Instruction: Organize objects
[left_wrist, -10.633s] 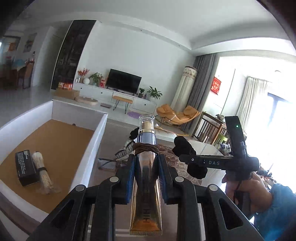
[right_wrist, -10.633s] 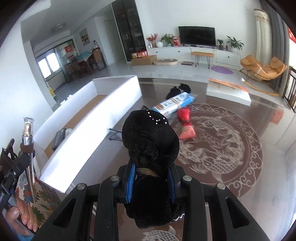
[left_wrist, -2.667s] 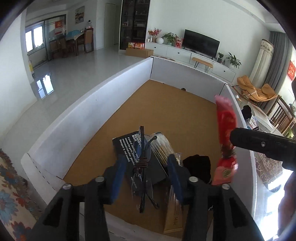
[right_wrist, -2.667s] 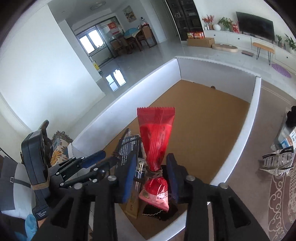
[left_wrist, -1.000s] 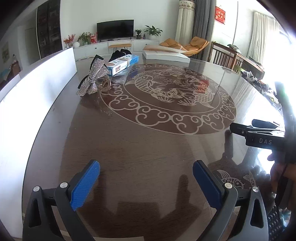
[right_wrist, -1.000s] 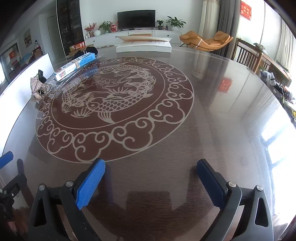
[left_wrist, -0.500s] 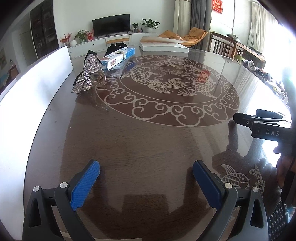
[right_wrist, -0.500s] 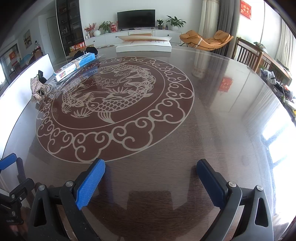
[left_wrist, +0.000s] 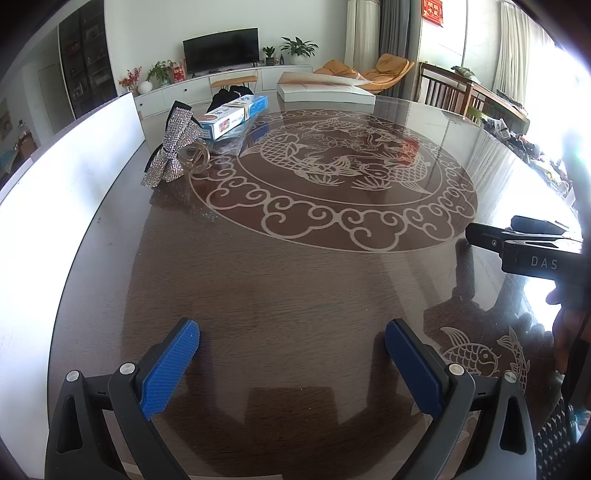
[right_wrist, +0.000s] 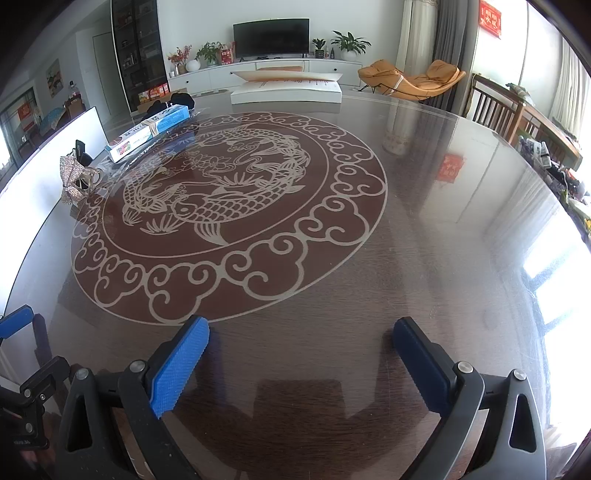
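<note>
Both the left hand-held gripper (left_wrist: 291, 365) and the right hand-held gripper (right_wrist: 301, 363) hover spread wide and empty over the bare near surface (left_wrist: 295, 280). Far left, beside the white box wall (left_wrist: 70, 184), lie a sparkly bow (left_wrist: 173, 147) and, beyond it, a blue carton (left_wrist: 232, 115).

Strong daylight enters from the right, blowing out that edge in both views. The glossy desk (right_wrist: 424, 229) shows window glare, and soft shadows lie beneath each hand-held gripper. Fisheye distortion bends and darkens the corners.
</note>
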